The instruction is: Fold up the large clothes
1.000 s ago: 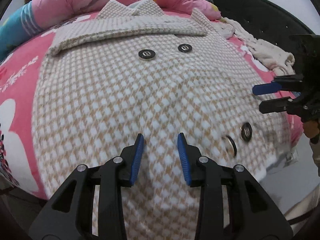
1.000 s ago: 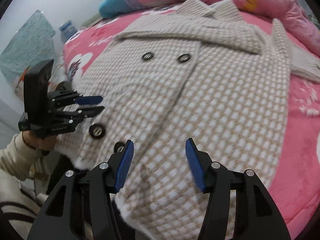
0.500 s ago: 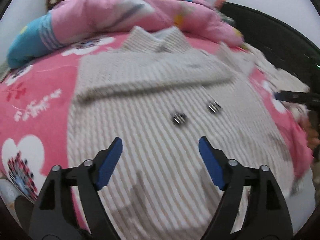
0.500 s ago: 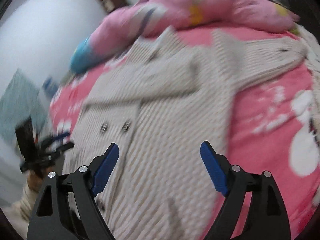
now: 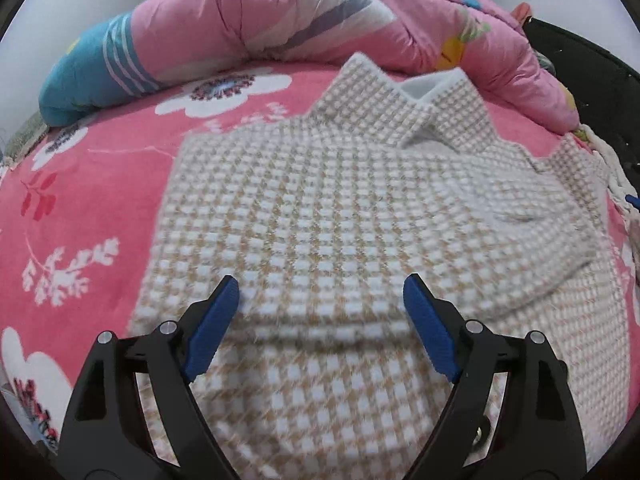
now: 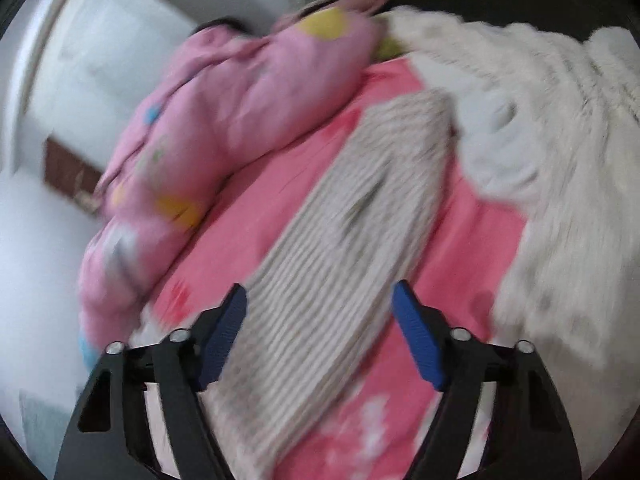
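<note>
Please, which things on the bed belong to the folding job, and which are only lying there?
Belong to the job:
- checked coat, spread flat on the bed
- its outstretched sleeve
- left gripper and right gripper, both open and empty

Only lying there:
- pink quilt
- white fluffy garment
- pink flowered bedsheet

A pink floral bedsheet (image 5: 100, 184) covers the bed, a rolled pink quilt with a blue striped end (image 5: 248, 36) along its far edge, a fluffy white blanket (image 6: 560, 128) beside it
</note>
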`<state>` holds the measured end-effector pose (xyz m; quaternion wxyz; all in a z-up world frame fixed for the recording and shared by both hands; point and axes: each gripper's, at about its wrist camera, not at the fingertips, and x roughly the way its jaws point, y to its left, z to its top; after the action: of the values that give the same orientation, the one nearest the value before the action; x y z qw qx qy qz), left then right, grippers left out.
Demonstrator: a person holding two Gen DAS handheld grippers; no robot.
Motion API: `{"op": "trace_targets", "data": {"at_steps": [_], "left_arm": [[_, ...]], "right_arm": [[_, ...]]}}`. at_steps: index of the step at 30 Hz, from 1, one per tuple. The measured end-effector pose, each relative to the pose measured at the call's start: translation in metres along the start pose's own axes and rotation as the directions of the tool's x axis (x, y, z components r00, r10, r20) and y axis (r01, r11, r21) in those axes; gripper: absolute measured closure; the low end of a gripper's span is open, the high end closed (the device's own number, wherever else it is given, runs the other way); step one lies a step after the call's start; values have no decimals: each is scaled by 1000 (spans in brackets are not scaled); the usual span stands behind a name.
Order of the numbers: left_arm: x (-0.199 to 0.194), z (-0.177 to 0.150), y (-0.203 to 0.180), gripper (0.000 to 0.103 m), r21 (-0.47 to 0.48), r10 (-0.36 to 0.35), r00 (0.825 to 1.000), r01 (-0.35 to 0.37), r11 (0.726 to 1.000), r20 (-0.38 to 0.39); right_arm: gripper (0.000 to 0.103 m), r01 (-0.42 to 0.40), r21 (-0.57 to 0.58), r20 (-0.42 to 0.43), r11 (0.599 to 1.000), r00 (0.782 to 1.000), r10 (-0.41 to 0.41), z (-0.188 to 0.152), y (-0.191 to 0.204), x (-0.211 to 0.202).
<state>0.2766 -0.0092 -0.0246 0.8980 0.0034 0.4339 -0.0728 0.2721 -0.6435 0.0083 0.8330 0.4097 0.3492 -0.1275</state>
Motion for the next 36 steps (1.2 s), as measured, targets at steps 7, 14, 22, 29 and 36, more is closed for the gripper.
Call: {"op": "trace_targets", "data": {"at_steps": [7,14,22,29,36], "left_arm": [[10,-8,2,20,10,-14,1000,14,1000,12],[13,-12,4,19,-3,-34,999,34,999,25],[13,-14,5,19,-5,-37,999,37,999,28],[13,-13,6,19,-12,-48,999,48,999,26],[13,-13,6,18,-10,-55,998,56,998,24]], "right_arm": [[40,137,93,46,986,989,-141,45,-28,31],[52,215,150,19,965,975,-220,56,-48,62],[85,225,129,6,966,974,-228,65,-53,70],[92,139,32,89,990,986,-141,67,-20,16],[92,87,-163,191,983,980,-55,53,55,-60]]}}
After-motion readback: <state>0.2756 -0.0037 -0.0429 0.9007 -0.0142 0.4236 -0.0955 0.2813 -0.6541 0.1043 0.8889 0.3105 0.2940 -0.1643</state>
